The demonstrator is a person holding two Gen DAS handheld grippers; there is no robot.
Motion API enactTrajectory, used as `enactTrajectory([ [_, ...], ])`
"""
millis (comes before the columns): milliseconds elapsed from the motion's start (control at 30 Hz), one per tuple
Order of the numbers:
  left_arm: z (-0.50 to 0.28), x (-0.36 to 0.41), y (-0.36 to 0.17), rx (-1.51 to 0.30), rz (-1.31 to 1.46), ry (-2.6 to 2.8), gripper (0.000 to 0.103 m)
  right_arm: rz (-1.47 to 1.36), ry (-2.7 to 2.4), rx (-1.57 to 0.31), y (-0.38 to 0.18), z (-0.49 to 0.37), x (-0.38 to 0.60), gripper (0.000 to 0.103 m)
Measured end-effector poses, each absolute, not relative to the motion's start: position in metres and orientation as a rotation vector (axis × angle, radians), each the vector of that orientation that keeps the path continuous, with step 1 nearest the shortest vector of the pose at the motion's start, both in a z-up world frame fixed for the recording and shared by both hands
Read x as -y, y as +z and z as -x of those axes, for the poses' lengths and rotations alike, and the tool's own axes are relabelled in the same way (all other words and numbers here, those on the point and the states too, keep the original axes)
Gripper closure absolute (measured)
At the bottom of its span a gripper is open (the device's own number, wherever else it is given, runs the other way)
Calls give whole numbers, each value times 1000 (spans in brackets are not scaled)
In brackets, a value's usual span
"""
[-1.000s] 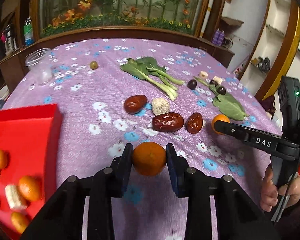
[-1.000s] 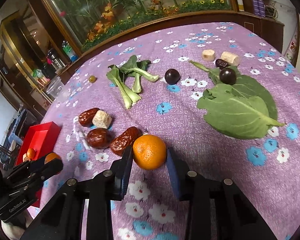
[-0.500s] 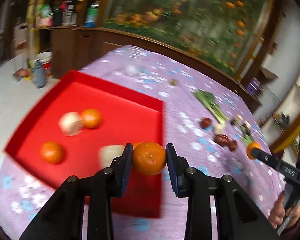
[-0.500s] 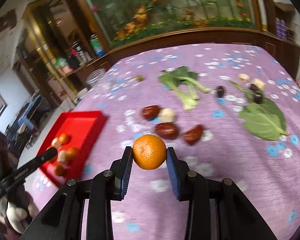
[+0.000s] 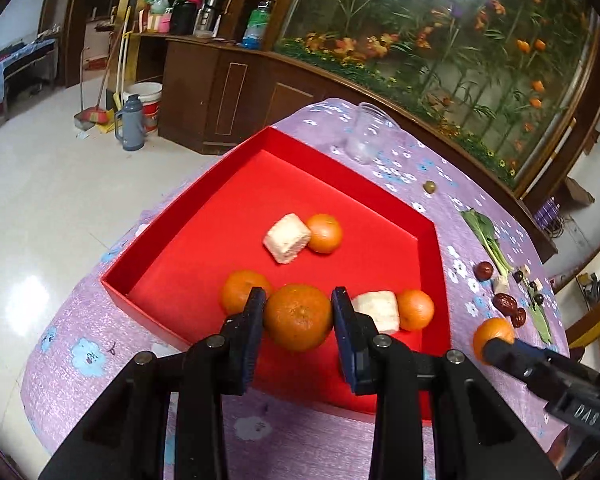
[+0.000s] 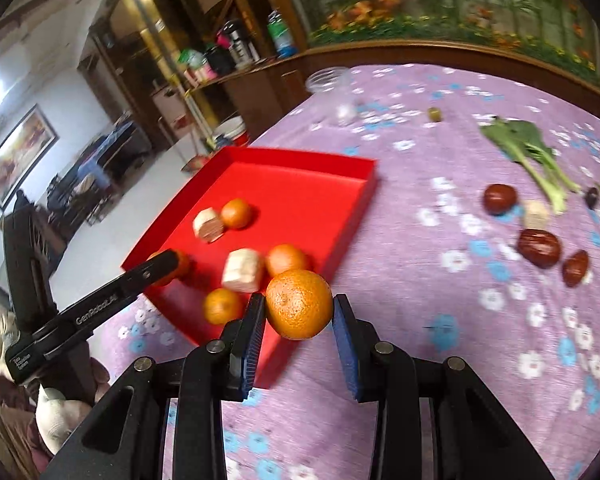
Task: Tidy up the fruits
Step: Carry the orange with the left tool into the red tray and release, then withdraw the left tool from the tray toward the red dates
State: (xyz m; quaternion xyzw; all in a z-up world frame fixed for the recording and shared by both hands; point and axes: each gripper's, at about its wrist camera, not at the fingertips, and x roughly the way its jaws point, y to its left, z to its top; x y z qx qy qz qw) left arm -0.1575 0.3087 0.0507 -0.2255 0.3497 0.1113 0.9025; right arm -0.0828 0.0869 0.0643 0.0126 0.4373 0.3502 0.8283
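Oranges are sitting pinched in both my tools: the left gripper (image 5: 299,317) is gripping one orange (image 5: 299,317) above the red tray (image 5: 236,200) (three oranges already inside), while the right gripper (image 6: 299,305) is clamping another orange (image 6: 299,305) above the tray's near edge.

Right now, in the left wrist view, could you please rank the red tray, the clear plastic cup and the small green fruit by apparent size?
1. Red tray, by far the largest.
2. Clear plastic cup.
3. Small green fruit, the smallest.
All three lie far from the camera, so the order seems reliable.
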Motion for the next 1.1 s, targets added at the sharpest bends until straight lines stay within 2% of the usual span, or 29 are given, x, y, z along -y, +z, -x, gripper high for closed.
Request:
enactTrajectory([
  [167, 158, -318, 49, -709, 504, 224, 69, 10, 770, -958, 56, 88, -117, 65],
  [267, 161, -323, 50, -696, 524, 223, 59, 24, 782, -974, 50, 89, -128, 65],
  [633, 172, -327, 58, -660, 567, 199, 42, 47, 771, -998, 39, 94, -144, 63],
  [700, 174, -327, 62, -647, 569, 196, 33, 56, 763, -983, 42, 97, -144, 59],
  [767, 176, -326, 65, -634, 568, 193, 29, 63, 755, -964, 46, 99, -143, 55],
  [833, 178, -324, 69, -628, 565, 191, 28, 61, 748, -944, 51, 102, -139, 55],
  [933, 181, -318, 76, -620, 557, 198, 21, 47, 745, -924, 58, 106, -131, 55],
  [1033, 187, -305, 88, -577, 531, 158, 21, 32, 722, -899, 64, 109, -117, 54],
  [1067, 187, -300, 91, -571, 520, 149, 21, 26, 705, -880, 66, 110, -110, 50],
  [1100, 187, -295, 94, -568, 509, 138, 21, 18, 692, -864, 68, 110, -104, 40],
])
